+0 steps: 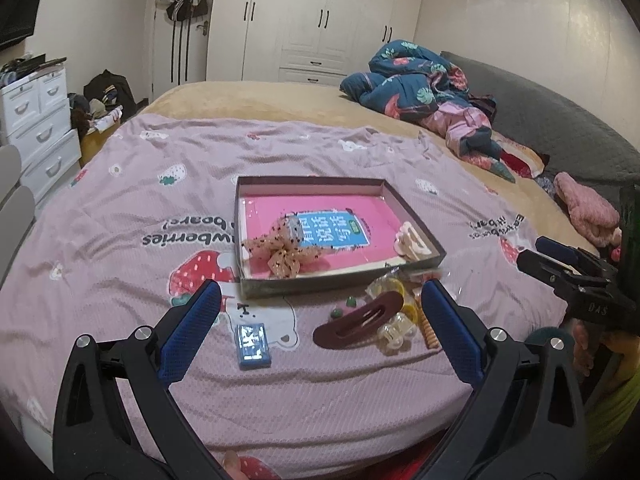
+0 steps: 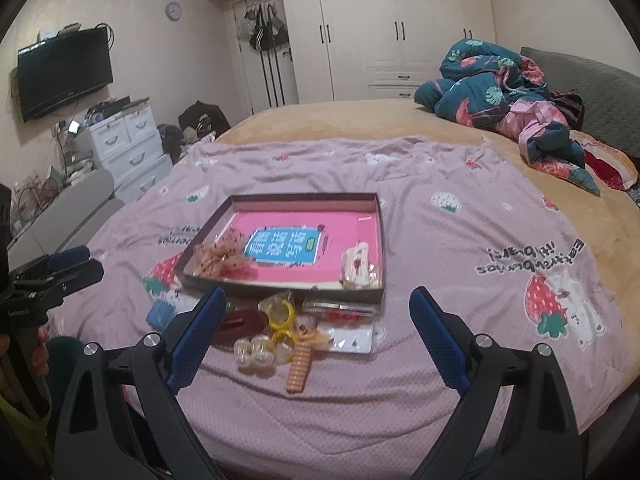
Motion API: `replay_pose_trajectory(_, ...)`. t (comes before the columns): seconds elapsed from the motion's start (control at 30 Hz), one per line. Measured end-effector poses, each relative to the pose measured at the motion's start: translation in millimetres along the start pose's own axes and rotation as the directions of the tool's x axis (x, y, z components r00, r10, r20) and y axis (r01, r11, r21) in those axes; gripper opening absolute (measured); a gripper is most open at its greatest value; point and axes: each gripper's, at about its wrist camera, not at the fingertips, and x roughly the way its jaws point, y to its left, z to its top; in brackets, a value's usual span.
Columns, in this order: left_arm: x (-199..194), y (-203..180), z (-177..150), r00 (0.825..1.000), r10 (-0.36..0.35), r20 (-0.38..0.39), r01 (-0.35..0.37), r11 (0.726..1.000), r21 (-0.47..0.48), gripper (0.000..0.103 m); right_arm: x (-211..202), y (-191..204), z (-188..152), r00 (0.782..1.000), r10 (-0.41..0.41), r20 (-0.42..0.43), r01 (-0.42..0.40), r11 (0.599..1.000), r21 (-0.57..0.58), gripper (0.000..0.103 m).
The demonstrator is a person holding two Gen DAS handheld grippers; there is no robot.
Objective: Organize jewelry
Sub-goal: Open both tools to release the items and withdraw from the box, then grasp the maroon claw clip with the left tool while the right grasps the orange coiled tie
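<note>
Hovering over the bed, both pairs of tongs stand spread with nothing between their blue pads: the left tongs (image 1: 320, 294) frame the near pile, the right tongs (image 2: 318, 300) face it from the other side. No earlier step can be judged; some pieces already lie in the shallow dark cardboard box with a pink printed floor (image 1: 416, 216): a peach dotted fabric bow (image 1: 286, 252) at its near left and a cream plastic claw clip (image 1: 412, 240) at its near right wall.

The rest sits in a tight heap on the pink strawberry-print bedspread (image 1: 120, 208), just in front of the box. The long maroon oval hair clip (image 1: 360, 318) touches the clear beaded clip (image 1: 394, 332), with the yellow plastic ring in crinkled wrapping (image 2: 280, 312) and the orange ribbed comb-like clip (image 2: 298, 364) crowded beside them.

Trouble would likely come from that crowding. Wide pads closing on one piece could catch its neighbour or the wrapper and drag several along. The soft, wrinkled cloth may bunch into the pinch. The small green beads (image 1: 344, 307) could roll off. The blue rectangular case (image 1: 253, 346) lies apart and looks the easiest pick.
</note>
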Motion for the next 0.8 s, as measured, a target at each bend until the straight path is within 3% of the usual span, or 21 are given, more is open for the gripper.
replay_pose_trajectory(0.63, 33.1, -0.4, -39.2, 0.990, -0.008, -0.138, 0.015, 0.999, 0.048, 0.094, 29.0, 5.9, -35.2, 0.991, 0.028, -0.132, -0.029, 1.000, -0.011, 0.092)
replay_pose_trajectory(0.8, 50.9, -6.5, -46.8, 0.984, -0.014, -0.176, 0.030, 0.996, 0.086, 0.092, 43.2, 3.5, -41.7, 0.984, 0.040, -0.173, -0.039, 0.999, 0.009, 0.083)
